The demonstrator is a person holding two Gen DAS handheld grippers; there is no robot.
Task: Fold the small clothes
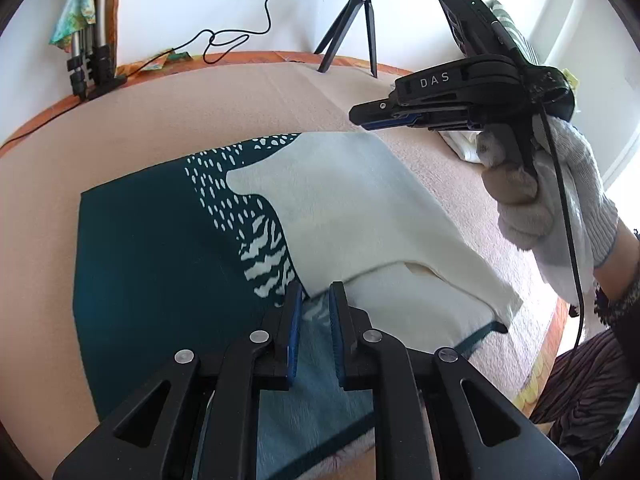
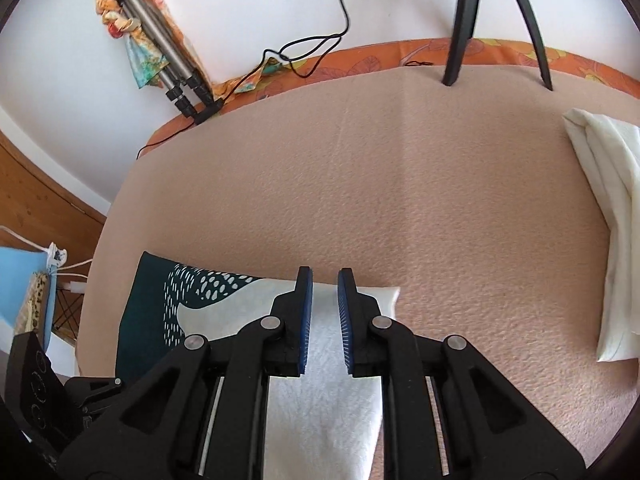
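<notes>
Mid-fold on the blanket [image 2: 420, 200], the teal-and-white cloth [image 1: 160, 272] lies partly doubled over, the left gripper [image 1: 314, 300] and right gripper [image 2: 324, 292] both narrow and empty above it; next likely calls for grasping an edge.

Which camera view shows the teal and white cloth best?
The left wrist view: the cloth shows nearly whole there, white side folded over the teal print. The right wrist view catches only its far edge and white part, largely hidden behind the right claw.
</notes>
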